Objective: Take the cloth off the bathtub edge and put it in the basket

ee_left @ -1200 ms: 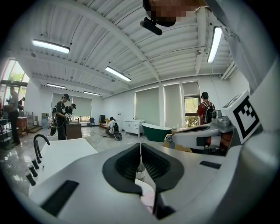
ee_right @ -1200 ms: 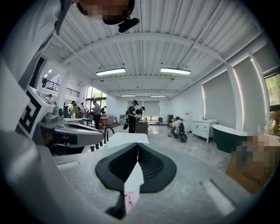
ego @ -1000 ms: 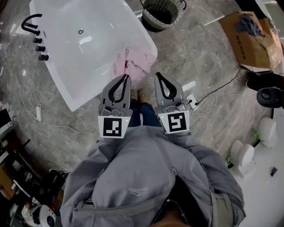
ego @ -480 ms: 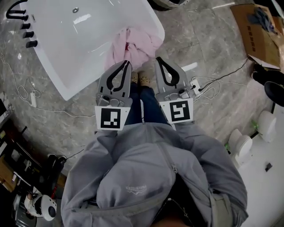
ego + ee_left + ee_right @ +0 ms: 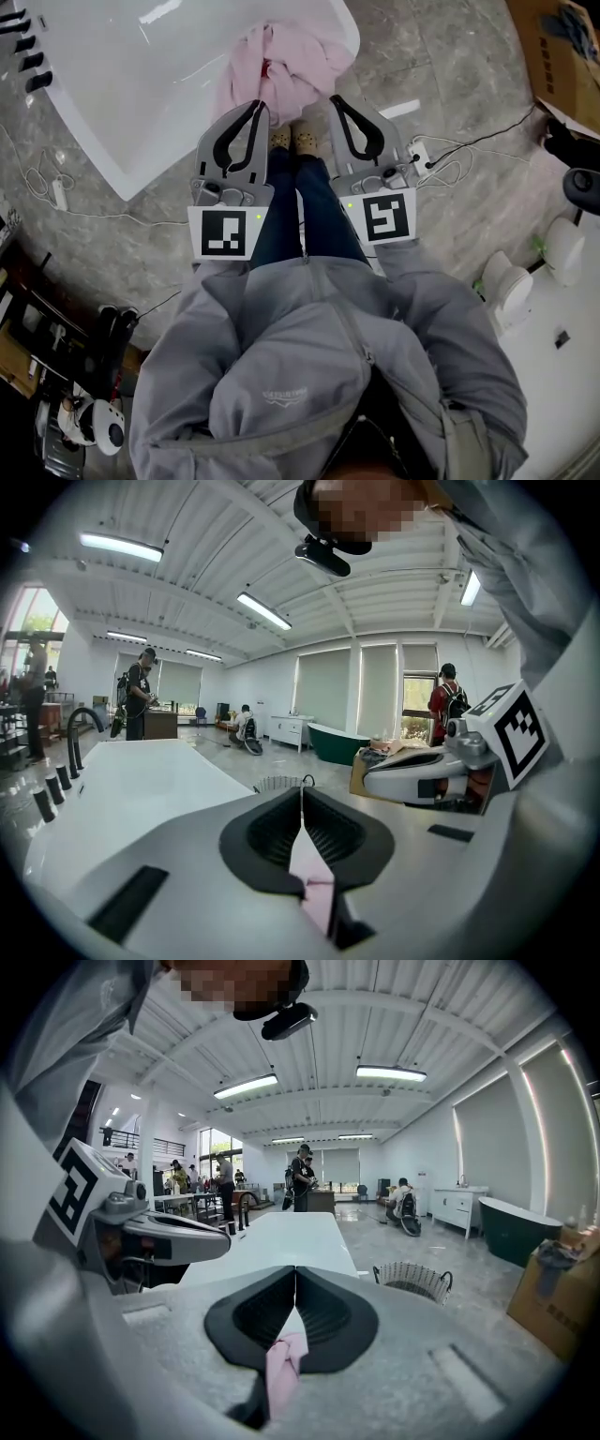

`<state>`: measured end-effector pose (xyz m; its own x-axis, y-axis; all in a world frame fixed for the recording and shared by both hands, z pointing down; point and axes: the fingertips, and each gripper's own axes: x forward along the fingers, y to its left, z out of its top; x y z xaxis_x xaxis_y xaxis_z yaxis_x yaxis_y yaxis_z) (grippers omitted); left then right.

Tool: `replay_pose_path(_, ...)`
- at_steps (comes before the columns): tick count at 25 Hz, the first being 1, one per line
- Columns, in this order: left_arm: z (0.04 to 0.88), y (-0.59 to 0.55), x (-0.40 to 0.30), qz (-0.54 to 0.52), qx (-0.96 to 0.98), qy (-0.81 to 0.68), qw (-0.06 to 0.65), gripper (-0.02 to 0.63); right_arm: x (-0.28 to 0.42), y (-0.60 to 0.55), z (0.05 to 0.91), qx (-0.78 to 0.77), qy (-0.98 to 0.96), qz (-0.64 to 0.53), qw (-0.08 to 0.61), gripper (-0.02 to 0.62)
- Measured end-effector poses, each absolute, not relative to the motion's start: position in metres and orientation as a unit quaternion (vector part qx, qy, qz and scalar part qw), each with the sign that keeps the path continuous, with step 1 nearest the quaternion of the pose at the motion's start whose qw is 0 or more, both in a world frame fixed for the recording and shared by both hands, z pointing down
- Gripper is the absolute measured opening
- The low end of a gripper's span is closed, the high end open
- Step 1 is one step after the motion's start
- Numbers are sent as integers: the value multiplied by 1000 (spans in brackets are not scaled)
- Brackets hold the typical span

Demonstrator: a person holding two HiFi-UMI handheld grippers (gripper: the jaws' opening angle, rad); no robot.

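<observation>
From the head view, a crumpled pale pink cloth (image 5: 281,61) lies draped over the near corner rim of the glossy white bathtub (image 5: 122,84), at twelve o'clock from the person's shoes. The left gripper (image 5: 255,105) and right gripper (image 5: 335,99) point toward it side by side. The left tip sits over the cloth's lower fringe (whether it touches cannot be told), and the right tip is at four o'clock of the cloth, above the grey marble floor (image 5: 450,112).

In the left gripper view the fingers are pressed together with nothing clamped between them. A pink sliver shows through the gap beneath. A pale woven basket with dark handles (image 5: 281,782) stands on the floor at twelve o'clock, beyond the tips.

In the right gripper view the fingers are likewise closed on nothing, with pink visible below. The basket is at two o'clock.
</observation>
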<state>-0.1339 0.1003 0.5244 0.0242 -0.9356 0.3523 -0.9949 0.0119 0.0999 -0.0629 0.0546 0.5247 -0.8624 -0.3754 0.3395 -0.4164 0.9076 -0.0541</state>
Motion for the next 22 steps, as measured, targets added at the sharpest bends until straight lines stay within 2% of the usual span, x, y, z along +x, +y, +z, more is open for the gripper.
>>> replay_pose_path(13, 611, 110, -132, 101, 703, -669, 220, 14, -60, 64, 614, 173, -954, 104, 220, 6)
replay_pose_path(17, 638, 114, -134, 114, 698, -661, 250, 16, -61, 65, 649, 167, -946, 125, 249, 29)
replay_pose_path(18, 643, 115, -134, 116, 698, -659, 258, 28, -60, 65, 656, 167, -943, 133, 256, 43)
replay_pose_path(20, 654, 116, -135, 116, 696, -655, 271, 166, -60, 66, 669, 164, -936, 155, 269, 105)
replay_pose_path(22, 663, 116, -138, 122, 694, -655, 272, 208, -59, 66, 681, 161, -930, 172, 281, 230)
